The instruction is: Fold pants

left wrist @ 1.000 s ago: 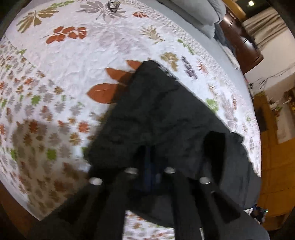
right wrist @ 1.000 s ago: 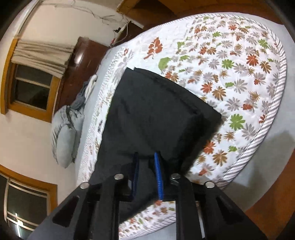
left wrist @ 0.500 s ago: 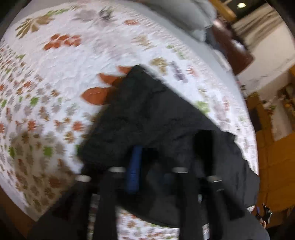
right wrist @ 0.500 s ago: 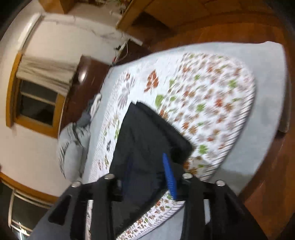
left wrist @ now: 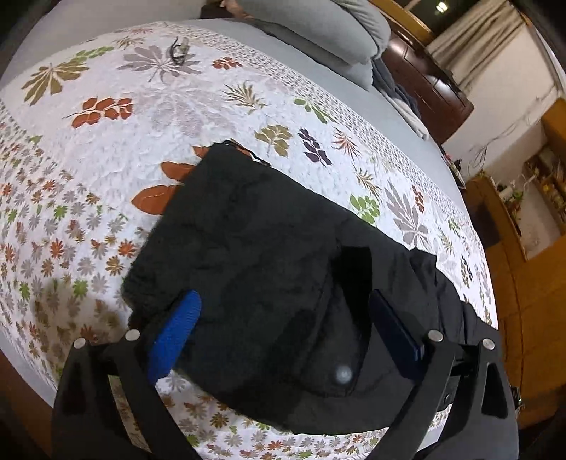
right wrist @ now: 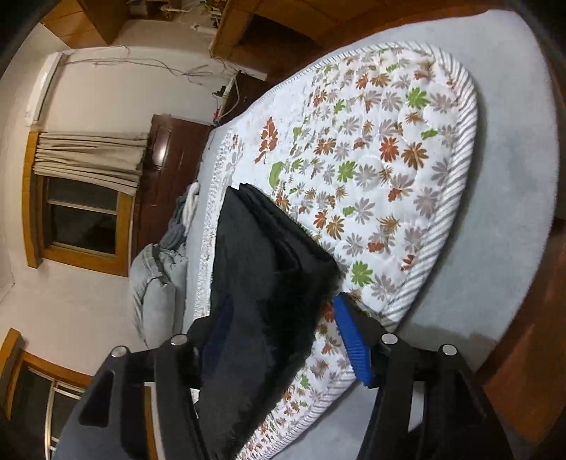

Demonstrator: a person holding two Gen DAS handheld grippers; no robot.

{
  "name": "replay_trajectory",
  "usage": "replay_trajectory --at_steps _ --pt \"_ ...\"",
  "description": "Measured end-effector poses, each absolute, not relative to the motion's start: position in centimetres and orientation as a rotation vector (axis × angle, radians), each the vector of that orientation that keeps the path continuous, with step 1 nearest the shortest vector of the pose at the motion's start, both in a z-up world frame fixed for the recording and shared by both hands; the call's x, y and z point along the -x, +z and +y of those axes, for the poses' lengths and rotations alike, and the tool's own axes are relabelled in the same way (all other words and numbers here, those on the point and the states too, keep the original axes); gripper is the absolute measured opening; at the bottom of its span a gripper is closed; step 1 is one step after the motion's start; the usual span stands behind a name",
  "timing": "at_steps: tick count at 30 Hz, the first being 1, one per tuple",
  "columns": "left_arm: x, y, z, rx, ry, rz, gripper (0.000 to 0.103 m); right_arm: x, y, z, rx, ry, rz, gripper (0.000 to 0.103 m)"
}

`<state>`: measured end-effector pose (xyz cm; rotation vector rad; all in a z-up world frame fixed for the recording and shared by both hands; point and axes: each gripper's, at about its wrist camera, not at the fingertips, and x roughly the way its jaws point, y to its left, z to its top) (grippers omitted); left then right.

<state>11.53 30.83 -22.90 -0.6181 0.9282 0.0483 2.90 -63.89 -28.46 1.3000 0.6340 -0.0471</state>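
The black pants [left wrist: 269,269] lie folded into a thick rectangle on the leaf-patterned quilt [left wrist: 148,116]; they also show in the right wrist view [right wrist: 261,269]. My left gripper [left wrist: 283,318] is open, its blue pads spread wide above the near end of the pants, holding nothing. My right gripper [right wrist: 279,318] is open too, its blue pad [right wrist: 350,339] clear of the cloth at the pants' near corner. The folded edge in the right wrist view stands stacked in several layers.
The quilt [right wrist: 389,148] covers a grey mattress [right wrist: 513,177]. Grey pillows [left wrist: 318,32] and a dark wooden headboard [left wrist: 424,67] lie at the far end. A small dark object [left wrist: 178,49] rests on the quilt far left. Wooden floor [left wrist: 523,318] lies beyond the bed edge.
Both grippers were shut on the pants a second ago; both have opened, let go and pulled back a little. The pants now lie still on the quilt.
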Motion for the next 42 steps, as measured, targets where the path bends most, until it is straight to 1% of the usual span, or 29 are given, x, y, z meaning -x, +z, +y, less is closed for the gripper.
replay_trajectory --at_steps 3,12,18,19,21,22,23,26,29,42 --pt "-11.6 -23.0 31.0 0.645 0.056 0.921 0.096 -3.5 -28.9 -64.2 -1.305 -0.006 0.607 0.066" --pt "-11.8 -23.0 30.7 0.636 0.082 0.935 0.096 -4.7 -30.4 -64.2 -1.318 0.085 0.540 0.065" --pt "-11.8 -23.0 30.6 0.631 0.090 0.938 0.096 -5.6 -30.6 -64.4 -1.329 0.095 0.533 0.068" --pt "-11.8 -23.0 30.7 0.636 0.090 0.938 0.096 -5.8 -30.5 -64.3 -1.326 0.097 0.535 0.064" --pt "-11.8 -23.1 30.7 0.635 0.089 0.937 0.096 -6.2 -30.1 -64.0 -1.305 0.113 0.551 0.047" --pt "-11.8 -23.1 30.7 0.632 0.088 0.937 0.096 -6.3 -29.9 -63.8 -1.300 0.123 0.552 0.027" --pt "-11.8 -23.1 30.7 0.630 0.087 0.937 0.096 -6.3 -29.8 -63.7 -1.298 0.131 0.549 0.023" --pt "-11.7 -23.1 30.8 0.643 0.084 0.935 0.096 -6.5 -28.6 -63.3 -1.263 0.117 0.544 0.019" --pt "-11.7 -23.0 30.9 0.656 0.078 0.933 0.096 -7.0 -27.0 -62.9 -1.226 0.111 0.544 0.018" --pt "-11.2 -23.1 31.6 0.700 0.042 0.910 0.096 -8.4 -17.4 -59.7 -1.031 0.143 0.546 0.016"
